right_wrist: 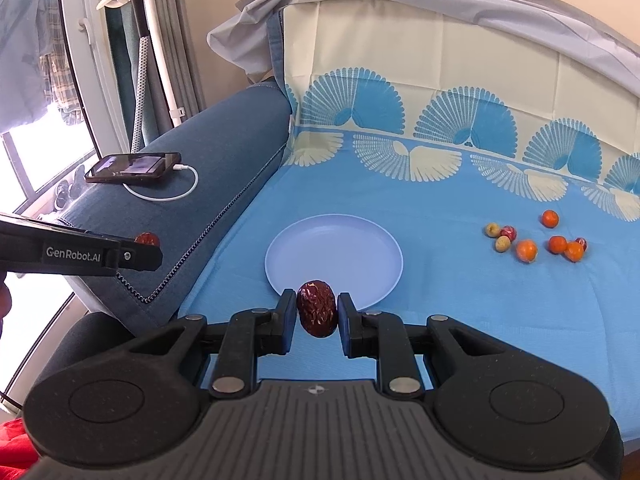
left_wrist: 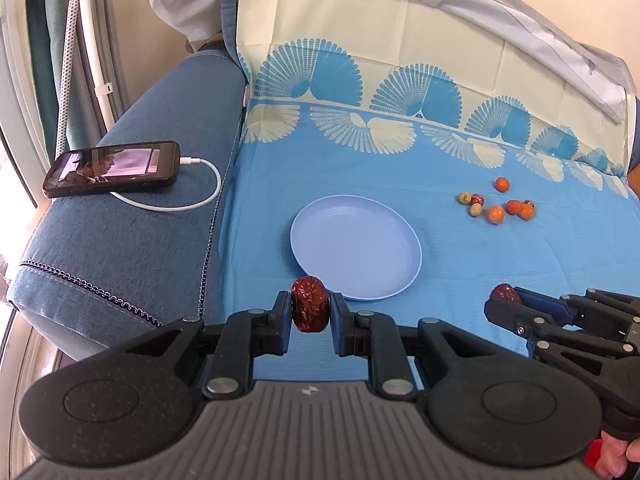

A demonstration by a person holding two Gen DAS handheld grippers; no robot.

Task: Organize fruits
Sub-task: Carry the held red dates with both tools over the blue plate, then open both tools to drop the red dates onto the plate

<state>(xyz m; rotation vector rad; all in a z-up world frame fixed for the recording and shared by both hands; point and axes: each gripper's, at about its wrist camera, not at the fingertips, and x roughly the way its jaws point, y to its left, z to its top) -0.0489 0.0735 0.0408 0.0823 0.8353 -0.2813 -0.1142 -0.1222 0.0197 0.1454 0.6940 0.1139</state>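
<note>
My left gripper (left_wrist: pixel 310 312) is shut on a wrinkled dark red date (left_wrist: pixel 310 303), held just short of the near rim of an empty light blue plate (left_wrist: pixel 356 246) on the blue cloth. My right gripper (right_wrist: pixel 318 312) is shut on a second red date (right_wrist: pixel 317 307), also at the plate's (right_wrist: pixel 334 260) near rim. Each gripper shows in the other's view: the right gripper (left_wrist: pixel 505 300) at the right with its date (left_wrist: pixel 506 293), the left gripper (right_wrist: pixel 149 249) at the left with its date (right_wrist: pixel 146 239). Several small orange, red and yellowish fruits (right_wrist: pixel 536 242) lie in a loose group to the plate's right.
A phone (left_wrist: pixel 114 168) on a white charging cable (left_wrist: pixel 188 196) lies on the blue sofa armrest (left_wrist: pixel 132 232) to the left. The patterned cloth runs up the backrest (left_wrist: pixel 400 40) behind. A window and a pole stand at far left. A hand (left_wrist: pixel 616 456) shows at bottom right.
</note>
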